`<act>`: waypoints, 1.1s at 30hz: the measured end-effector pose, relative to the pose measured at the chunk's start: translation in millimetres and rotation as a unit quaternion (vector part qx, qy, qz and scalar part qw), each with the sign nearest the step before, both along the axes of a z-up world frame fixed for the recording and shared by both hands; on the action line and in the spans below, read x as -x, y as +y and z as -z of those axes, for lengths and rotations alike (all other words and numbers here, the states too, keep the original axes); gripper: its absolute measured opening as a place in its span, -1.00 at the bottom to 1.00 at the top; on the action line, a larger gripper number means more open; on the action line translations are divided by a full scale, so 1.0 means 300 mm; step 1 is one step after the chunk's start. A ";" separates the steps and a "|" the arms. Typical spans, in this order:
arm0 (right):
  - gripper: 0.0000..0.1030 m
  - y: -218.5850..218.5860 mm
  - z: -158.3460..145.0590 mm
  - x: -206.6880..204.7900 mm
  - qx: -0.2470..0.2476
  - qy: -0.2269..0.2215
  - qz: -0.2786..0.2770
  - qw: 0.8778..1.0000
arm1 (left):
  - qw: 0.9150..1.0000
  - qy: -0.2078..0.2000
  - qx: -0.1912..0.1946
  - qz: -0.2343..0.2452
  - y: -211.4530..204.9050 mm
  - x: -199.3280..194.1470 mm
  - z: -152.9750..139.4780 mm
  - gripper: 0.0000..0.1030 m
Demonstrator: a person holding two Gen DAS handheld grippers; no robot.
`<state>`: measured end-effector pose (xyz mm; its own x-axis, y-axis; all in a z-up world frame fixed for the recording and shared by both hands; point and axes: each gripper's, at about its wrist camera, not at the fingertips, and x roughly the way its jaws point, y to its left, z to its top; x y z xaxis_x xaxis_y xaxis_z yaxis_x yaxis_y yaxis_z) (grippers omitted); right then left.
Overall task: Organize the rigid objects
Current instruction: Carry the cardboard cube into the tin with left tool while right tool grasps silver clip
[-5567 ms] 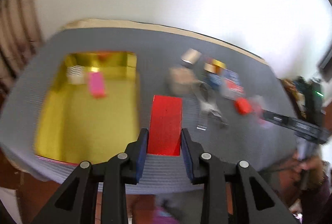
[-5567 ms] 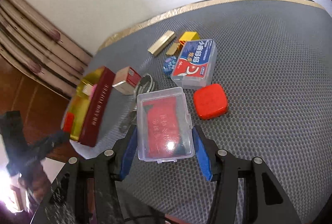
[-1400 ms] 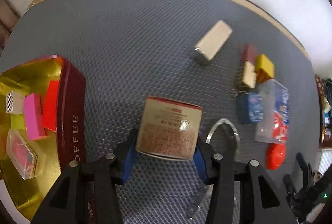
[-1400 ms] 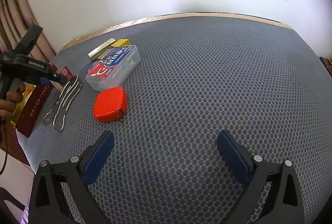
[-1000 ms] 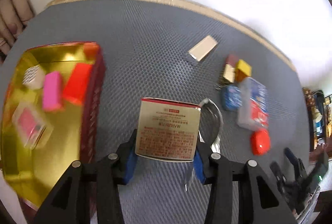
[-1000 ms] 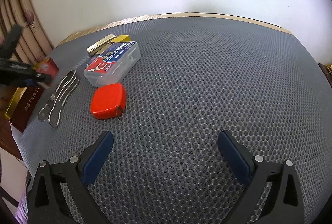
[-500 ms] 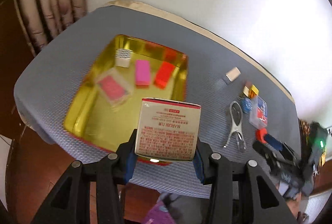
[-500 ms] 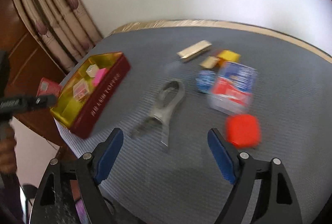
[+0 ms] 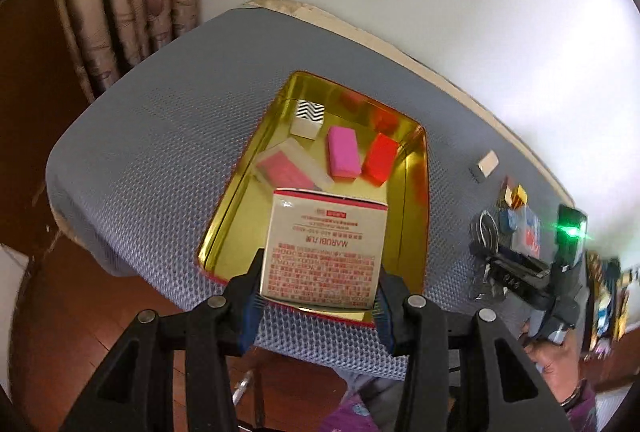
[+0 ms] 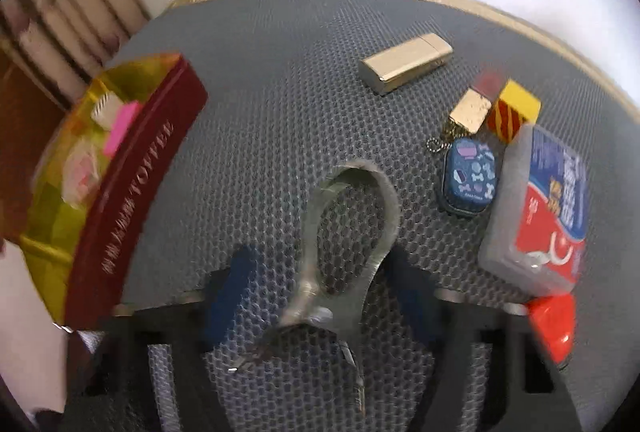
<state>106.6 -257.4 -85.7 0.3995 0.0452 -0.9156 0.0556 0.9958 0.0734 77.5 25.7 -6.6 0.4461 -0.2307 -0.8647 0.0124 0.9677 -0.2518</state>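
The grey mesh surface point(image 9: 168, 136) fills mid-frame in both views. The gold tin point(image 9: 416, 224), centre of the left view, has come under the left gripper point(image 9: 318, 288) within the last second or so. That gripper is clamped on the cream printed box point(image 9: 324, 252), lifted off the surface and now above the tin's near end, so dropping it in looks next. The right gripper point(image 10: 320, 292), jaws apart, has moved up to straddle the metal clip point(image 10: 344, 232), low centre of its view.
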 end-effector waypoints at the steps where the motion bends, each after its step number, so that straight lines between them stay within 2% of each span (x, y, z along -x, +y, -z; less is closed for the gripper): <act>1: -0.31 -0.011 -0.001 0.000 -0.011 -0.001 0.002 1.000 | 1.000 0.001 -0.008 0.006 -0.017 -0.016 0.006 -0.10; 5: -0.32 -0.072 -0.006 0.022 -0.050 -0.008 0.008 0.999 | 0.998 0.004 -0.035 0.053 -0.111 -0.109 0.052 -0.08; 8: -0.32 -0.130 -0.022 0.045 -0.082 -0.013 0.026 0.996 | 0.996 0.018 -0.018 0.087 -0.171 -0.188 0.102 -0.07; 10: -0.32 -0.155 -0.027 0.055 -0.097 -0.013 0.034 0.995 | 0.996 0.034 -0.025 0.084 -0.193 -0.230 0.137 -0.07; 15: -0.32 -0.189 -0.044 0.077 -0.118 -0.019 0.041 0.992 | 0.994 0.043 -0.031 0.098 -0.230 -0.291 0.187 -0.07; 19: -0.32 -0.178 -0.067 0.083 -0.128 -0.027 0.035 0.991 | 0.994 0.053 -0.016 0.094 -0.229 -0.301 0.204 -0.07; 23: -0.33 -0.152 -0.120 0.094 -0.135 -0.040 0.023 0.990 | 0.999 0.015 0.022 0.041 -0.136 -0.226 0.108 -0.05; 27: -0.35 -0.108 -0.206 0.087 -0.159 -0.056 0.003 0.986 | 0.999 -0.020 0.027 -0.029 -0.011 -0.106 0.028 0.01; 29: -0.35 -0.060 -0.257 0.072 -0.174 -0.062 -0.015 0.983 | 0.998 -0.015 0.009 -0.059 0.041 -0.045 0.028 0.05; 33: -0.39 0.056 -0.333 0.010 -0.221 -0.060 -0.050 0.972 | 0.993 0.000 0.013 -0.114 0.145 0.070 0.078 0.05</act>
